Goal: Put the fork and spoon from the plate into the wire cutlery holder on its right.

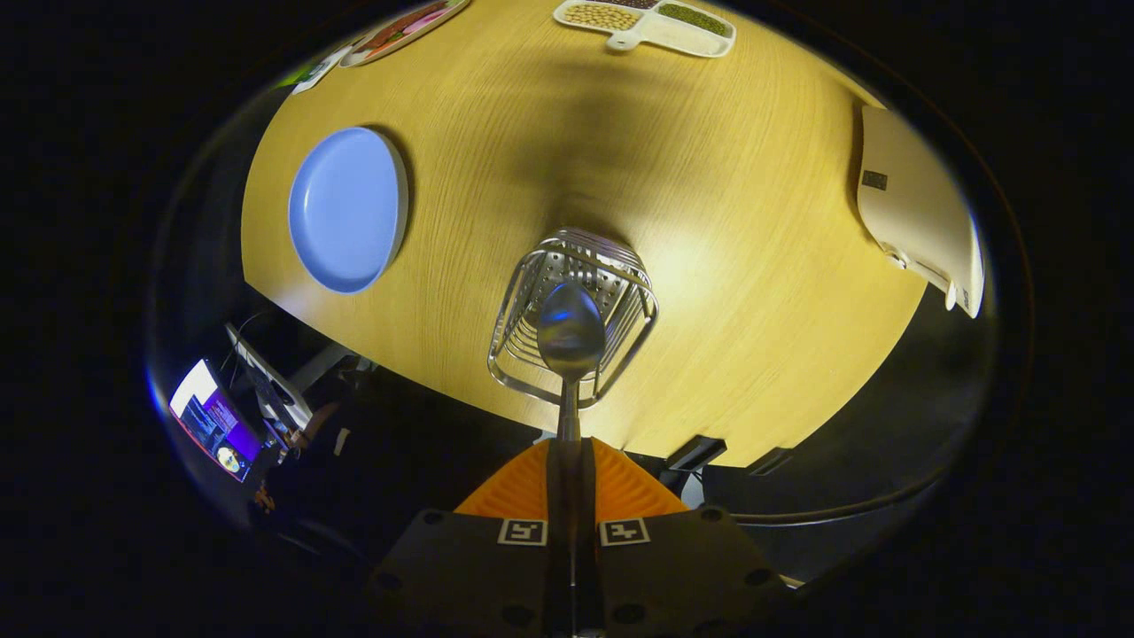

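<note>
Steel spoon (570, 341): handle pinched between the two fingers of the gripper (569, 461), both pressing on it; bowl points straight ahead, hanging over the open top of the holder.
Gripper: closed tight on the spoon handle, the fingers nearly meeting (only the thin handle parts them).
Wire cutlery holder (573, 312): just ahead of the fingers, standing on the table near its close edge; seen from above, wire sides and a perforated bottom. The spoon bowl covers much of the opening, so what lies inside cannot be told.
Wooden table (753, 266): pale yellow grain, holder's shadow stretching away behind it.
Blue plate (347, 209): left of the holder and well apart from it, bare on its face, near the table's left edge.
Pale flat case (917, 213): far right of the table (lid-like, slightly tilted).
Divided tray (647, 24): farthest off, beyond the holder, with beans or grains in its sections.
Screen (215, 421): below the table's left side, lit.
</note>
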The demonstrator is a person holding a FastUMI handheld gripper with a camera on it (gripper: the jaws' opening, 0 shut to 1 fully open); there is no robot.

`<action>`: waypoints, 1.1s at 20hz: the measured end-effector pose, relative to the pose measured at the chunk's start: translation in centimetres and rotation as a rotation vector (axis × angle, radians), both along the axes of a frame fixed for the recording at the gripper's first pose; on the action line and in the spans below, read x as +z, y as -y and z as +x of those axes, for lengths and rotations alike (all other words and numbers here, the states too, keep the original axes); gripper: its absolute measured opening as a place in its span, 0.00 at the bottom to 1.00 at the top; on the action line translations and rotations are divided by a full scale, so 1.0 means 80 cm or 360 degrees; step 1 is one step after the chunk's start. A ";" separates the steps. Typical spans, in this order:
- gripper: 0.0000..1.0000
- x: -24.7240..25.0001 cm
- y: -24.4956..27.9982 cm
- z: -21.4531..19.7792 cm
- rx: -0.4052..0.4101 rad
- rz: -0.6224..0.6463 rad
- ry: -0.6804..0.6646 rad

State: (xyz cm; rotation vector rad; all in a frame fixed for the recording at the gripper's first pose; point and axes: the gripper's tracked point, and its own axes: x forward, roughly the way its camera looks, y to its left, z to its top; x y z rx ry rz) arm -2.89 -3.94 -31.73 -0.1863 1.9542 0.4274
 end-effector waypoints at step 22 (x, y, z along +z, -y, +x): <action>0.98 0.079 -0.009 0.019 -0.0093 0.0525 0.1128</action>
